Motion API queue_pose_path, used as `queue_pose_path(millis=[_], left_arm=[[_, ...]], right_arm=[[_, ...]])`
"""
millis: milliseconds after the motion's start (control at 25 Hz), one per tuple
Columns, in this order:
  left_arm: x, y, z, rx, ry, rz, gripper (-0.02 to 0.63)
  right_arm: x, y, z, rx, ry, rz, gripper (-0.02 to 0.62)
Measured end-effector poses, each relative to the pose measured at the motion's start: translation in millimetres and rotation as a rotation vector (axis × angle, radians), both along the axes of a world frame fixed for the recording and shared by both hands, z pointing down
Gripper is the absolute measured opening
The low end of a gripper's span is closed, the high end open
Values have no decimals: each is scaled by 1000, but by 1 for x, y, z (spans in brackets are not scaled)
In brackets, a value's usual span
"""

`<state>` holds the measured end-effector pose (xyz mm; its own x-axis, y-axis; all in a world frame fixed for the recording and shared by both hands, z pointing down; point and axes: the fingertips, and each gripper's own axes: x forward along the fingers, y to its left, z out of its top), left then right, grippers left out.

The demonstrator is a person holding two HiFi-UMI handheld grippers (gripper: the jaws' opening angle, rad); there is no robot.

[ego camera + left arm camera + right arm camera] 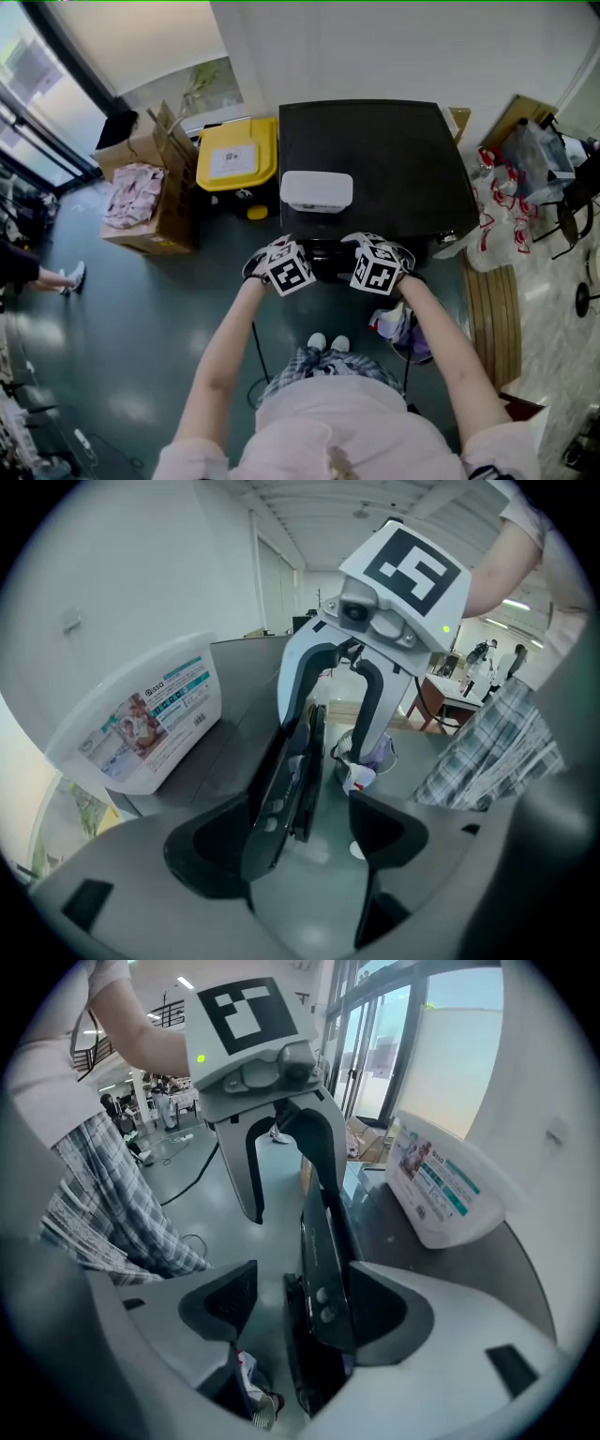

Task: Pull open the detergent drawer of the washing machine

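Note:
The black washing machine (375,169) is seen from above, with a white detergent tub (317,190) near its front edge. Both grippers hang over that edge, pointing steeply down. My left gripper (286,267) is open; the machine's black front panel (281,789), with two round buttons, lies between the jaws close to the left one. My right gripper (375,267) is open too, and the same panel (321,1283) sits against its right jaw, well apart from the other. I cannot pick out the drawer front. The tub (141,724) shows in both gripper views (441,1190).
A yellow bin (234,155) and an open cardboard box (155,187) stand left of the machine. White bags (502,202) and a wooden board (492,309) are on its right. A small purple bag (405,330) lies on the floor by my feet (328,343).

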<state>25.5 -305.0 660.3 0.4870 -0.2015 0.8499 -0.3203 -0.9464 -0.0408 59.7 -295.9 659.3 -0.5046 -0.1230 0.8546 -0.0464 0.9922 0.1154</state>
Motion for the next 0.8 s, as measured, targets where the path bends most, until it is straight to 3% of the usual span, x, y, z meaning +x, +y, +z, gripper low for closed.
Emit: queue_pose_path(millis=[160,440,800], left_arm=[[-2,-2,2,36,-45,9,291],[-6,-10,9,170,-171,30,182],[-9,-19,10,261,-221,31,81]], right_arm=[[0,-6,2,55,33,5,266],[1,-17,7,204,135,2,150],[-2,-21,7,282,179,8,99]])
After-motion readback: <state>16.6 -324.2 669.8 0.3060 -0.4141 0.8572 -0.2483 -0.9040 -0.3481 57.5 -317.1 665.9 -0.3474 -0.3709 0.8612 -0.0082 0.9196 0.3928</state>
